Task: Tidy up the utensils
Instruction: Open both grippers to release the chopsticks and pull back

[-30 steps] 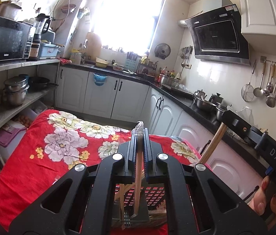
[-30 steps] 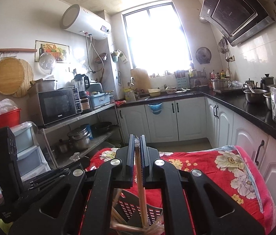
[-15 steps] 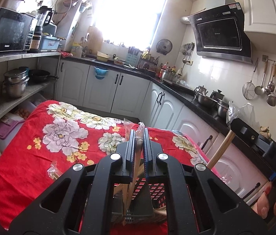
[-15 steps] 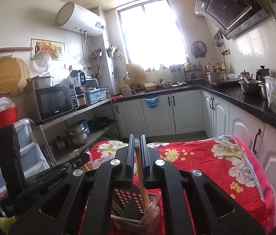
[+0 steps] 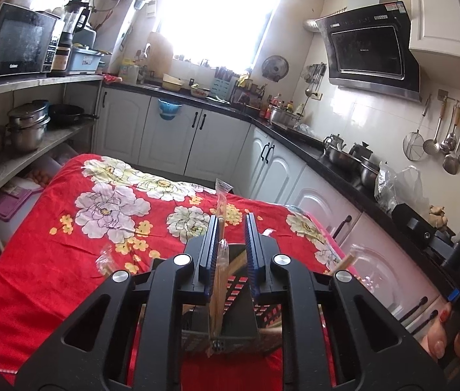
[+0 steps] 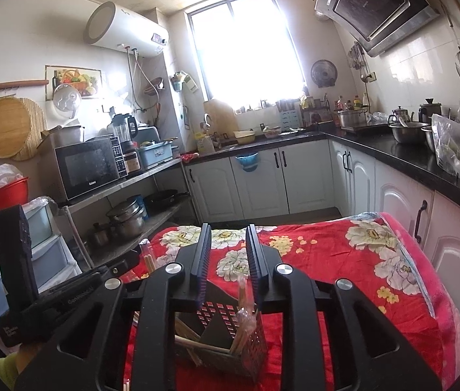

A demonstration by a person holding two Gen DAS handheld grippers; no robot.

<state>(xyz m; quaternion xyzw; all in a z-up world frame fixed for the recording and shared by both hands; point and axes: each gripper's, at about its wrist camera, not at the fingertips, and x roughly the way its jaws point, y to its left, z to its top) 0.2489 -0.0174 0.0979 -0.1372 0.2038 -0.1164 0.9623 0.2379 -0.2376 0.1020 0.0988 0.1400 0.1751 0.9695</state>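
Observation:
A dark perforated utensil holder (image 5: 239, 319) stands on the red flowered tablecloth (image 5: 66, 247), just below both grippers; it also shows in the right wrist view (image 6: 230, 342). Several plastic-wrapped wooden chopsticks stand in it. My left gripper (image 5: 232, 247) is open above the holder, with one wrapped chopstick pair (image 5: 220, 254) leaning against its left finger, its lower end in the holder. My right gripper (image 6: 228, 257) is open and empty above the holder, with wrapped chopsticks (image 6: 243, 312) standing below it. The right gripper's body (image 5: 458, 267) shows at the right in the left wrist view.
The table (image 6: 344, 260) fills the middle of a narrow kitchen. White cabinets under a black counter (image 6: 402, 163) with pots run along the right and back. A metal shelf (image 5: 21, 159) with a microwave and pans stands on the left. Utensils hang on the right wall (image 5: 451, 143).
Both grippers have opened and let go of their chopsticks, which now stand in the holder. Both grippers have tilted down a little toward the holder.

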